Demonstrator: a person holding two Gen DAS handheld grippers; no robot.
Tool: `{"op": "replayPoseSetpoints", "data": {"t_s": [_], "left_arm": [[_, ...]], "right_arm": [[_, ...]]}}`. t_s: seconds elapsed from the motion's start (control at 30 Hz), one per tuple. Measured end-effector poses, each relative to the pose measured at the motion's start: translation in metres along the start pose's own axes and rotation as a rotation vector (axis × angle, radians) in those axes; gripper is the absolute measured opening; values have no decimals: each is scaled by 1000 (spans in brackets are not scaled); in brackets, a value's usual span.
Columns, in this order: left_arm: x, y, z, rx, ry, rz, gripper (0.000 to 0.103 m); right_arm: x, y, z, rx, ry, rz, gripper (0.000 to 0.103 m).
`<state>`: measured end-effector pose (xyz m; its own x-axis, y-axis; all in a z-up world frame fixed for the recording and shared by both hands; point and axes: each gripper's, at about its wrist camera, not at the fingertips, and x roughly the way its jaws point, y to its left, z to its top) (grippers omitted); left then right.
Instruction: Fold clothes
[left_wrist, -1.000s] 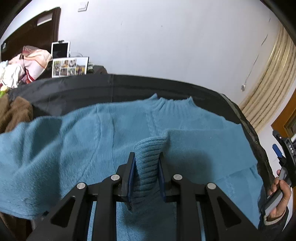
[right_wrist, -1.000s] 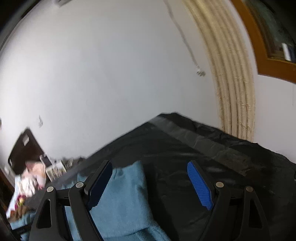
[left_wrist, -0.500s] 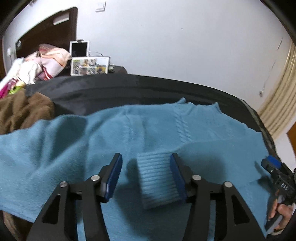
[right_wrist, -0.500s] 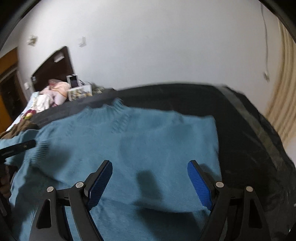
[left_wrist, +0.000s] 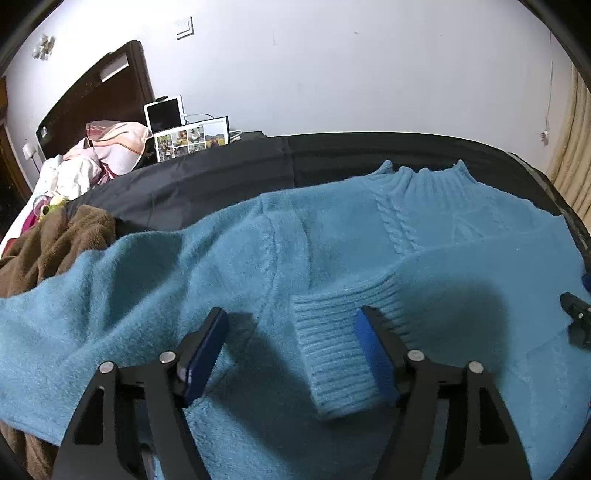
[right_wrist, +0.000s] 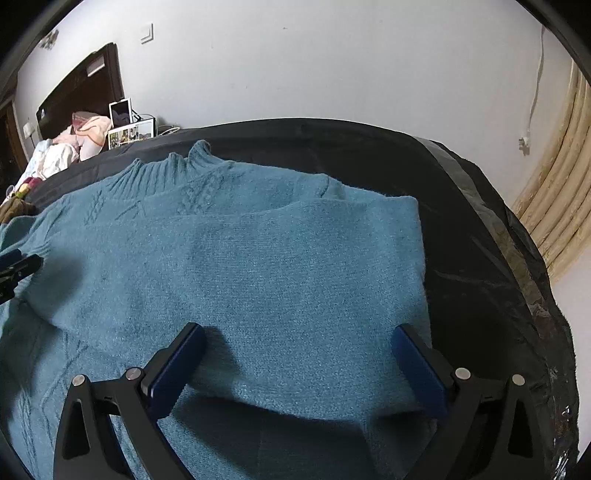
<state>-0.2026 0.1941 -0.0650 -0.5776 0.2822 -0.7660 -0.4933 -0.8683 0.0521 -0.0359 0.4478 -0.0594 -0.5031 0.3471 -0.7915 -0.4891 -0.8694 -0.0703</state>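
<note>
A blue knit sweater (left_wrist: 332, 236) lies spread on a black sheet (left_wrist: 229, 173), collar toward the far wall. One sleeve is folded across its chest, and the ribbed cuff (left_wrist: 340, 347) rests flat between the fingers of my left gripper (left_wrist: 291, 332), which is open and holds nothing. In the right wrist view the same sweater (right_wrist: 258, 266) fills the middle, its folded sleeve panel lying under my right gripper (right_wrist: 299, 350). That gripper is open wide just above the knit. The left gripper's tip (right_wrist: 18, 266) shows at the left edge there.
A brown fleece garment (left_wrist: 48, 243) is heaped at the left. Pink and white bedding (left_wrist: 107, 147), a tablet (left_wrist: 164, 112) and a photo board (left_wrist: 192, 138) stand at the far left by a dark headboard. Beige curtains (right_wrist: 557, 206) hang right. The black sheet's right edge (right_wrist: 517, 280) drops off.
My left gripper has let go of the ribbed cuff and opened; the cuff now lies flat on the sweater. My right gripper swung from the wall down over the folded sleeve.
</note>
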Motion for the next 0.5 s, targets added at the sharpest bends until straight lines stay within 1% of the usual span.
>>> {"op": "replayPoseSetpoints", "data": {"t_s": [0.1,0.13,0.47,0.5], "left_arm": [[-7,-7,0,21,-14,-27,76],[-9,-9,0,28,-19,-36,76],[-31,-33,-1,97,-64,-127,77],[-28,-32,-2,93,-55,-129,77]], "right_arm": [[-1,0,-3,-1,-1,-2,102],[1,3,3,-1,-1,-4,102],[0,2,3,-7,-4,-13,102],[1,3,3,-8,-4,-14,102]]}}
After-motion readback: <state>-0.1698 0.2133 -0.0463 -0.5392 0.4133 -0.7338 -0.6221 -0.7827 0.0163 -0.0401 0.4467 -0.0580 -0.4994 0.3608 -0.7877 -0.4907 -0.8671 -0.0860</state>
